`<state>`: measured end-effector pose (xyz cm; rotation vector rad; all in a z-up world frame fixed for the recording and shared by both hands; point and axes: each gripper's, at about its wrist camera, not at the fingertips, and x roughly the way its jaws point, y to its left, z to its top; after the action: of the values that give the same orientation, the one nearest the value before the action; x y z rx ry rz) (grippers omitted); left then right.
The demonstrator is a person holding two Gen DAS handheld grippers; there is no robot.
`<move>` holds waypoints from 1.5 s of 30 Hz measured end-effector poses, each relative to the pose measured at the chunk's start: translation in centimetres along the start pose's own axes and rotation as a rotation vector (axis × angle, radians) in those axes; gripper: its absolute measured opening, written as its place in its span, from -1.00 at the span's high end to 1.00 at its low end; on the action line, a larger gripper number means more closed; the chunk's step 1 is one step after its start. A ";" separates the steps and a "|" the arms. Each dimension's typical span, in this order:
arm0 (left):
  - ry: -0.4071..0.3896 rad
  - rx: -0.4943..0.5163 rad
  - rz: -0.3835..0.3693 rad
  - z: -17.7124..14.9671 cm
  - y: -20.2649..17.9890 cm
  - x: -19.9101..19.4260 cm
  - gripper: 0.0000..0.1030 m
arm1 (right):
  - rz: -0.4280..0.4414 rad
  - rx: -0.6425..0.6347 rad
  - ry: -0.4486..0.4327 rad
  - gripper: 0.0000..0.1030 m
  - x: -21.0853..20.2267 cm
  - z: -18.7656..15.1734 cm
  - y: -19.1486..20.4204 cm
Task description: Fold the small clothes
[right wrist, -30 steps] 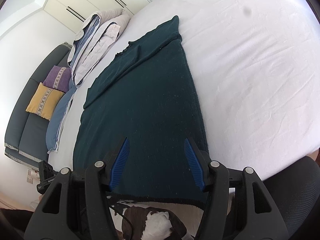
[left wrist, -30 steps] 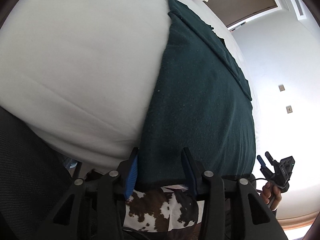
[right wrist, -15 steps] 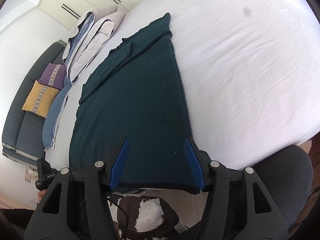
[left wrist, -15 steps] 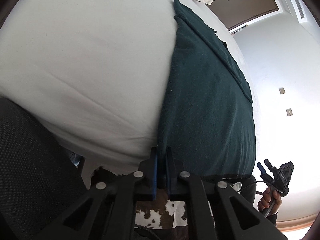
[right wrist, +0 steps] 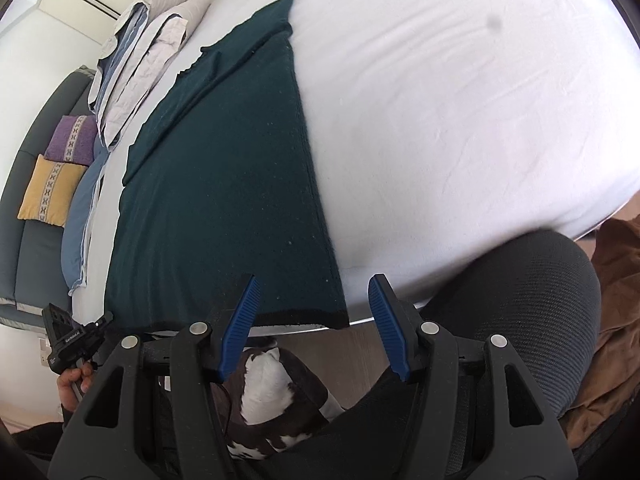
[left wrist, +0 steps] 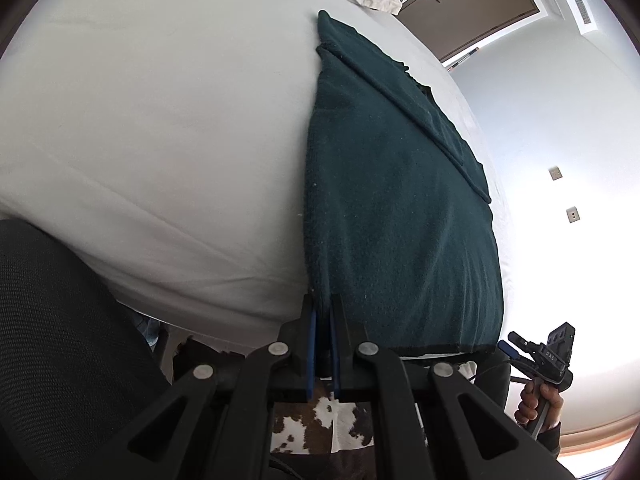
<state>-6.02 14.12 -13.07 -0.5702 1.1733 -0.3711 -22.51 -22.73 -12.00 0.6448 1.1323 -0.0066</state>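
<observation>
A dark green knit garment (left wrist: 400,208) (right wrist: 224,184) lies flat on the white bed (left wrist: 160,140) (right wrist: 460,120), its black-edged hem at the near edge of the mattress. My left gripper (left wrist: 322,308) is shut on the garment's near left corner, with cloth pinched between the blue pads. My right gripper (right wrist: 314,284) stands open over the hem's right corner, which shows between its fingers untouched. A hand holds each gripper; each also shows in the other's view, the right gripper (left wrist: 540,354) low right, the left gripper (right wrist: 72,336) low left.
Folded bedding (right wrist: 148,40) is piled at the bed's far side. A grey sofa with a purple cushion (right wrist: 74,140) and a yellow cushion (right wrist: 50,190) stands left. A black mesh chair (right wrist: 520,300) (left wrist: 60,340) and a cowhide rug (right wrist: 264,396) lie near me. A door (left wrist: 472,4) is beyond the bed.
My left gripper's jaws closed on the garment's near left corner. My right gripper slid right along the hem until the right corner lay between its open fingers.
</observation>
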 end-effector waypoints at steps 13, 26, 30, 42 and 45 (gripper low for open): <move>-0.005 -0.005 -0.007 -0.4 1.1 -0.7 0.88 | 0.073 0.101 0.093 0.37 3.0 -1.2 -1.6; -0.024 0.001 -0.029 -0.5 0.6 -1.4 0.88 | 0.092 0.036 0.015 0.88 0.3 -1.4 -0.3; -0.044 -0.015 -0.063 -0.4 0.4 -2.2 0.88 | 0.130 0.010 -0.031 0.88 -1.8 -1.1 0.0; -0.135 -0.040 -0.206 0.8 -1.3 -5.4 0.88 | 0.257 -0.011 -0.165 0.88 -6.0 1.4 3.8; -0.156 -0.052 -0.232 1.3 -1.5 -5.9 0.89 | 0.288 -0.004 -0.194 0.88 -6.8 2.2 4.5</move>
<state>-6.89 16.42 -7.36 -0.7701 0.9714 -0.4859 -22.27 -22.23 -3.58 0.7815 0.8452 0.1759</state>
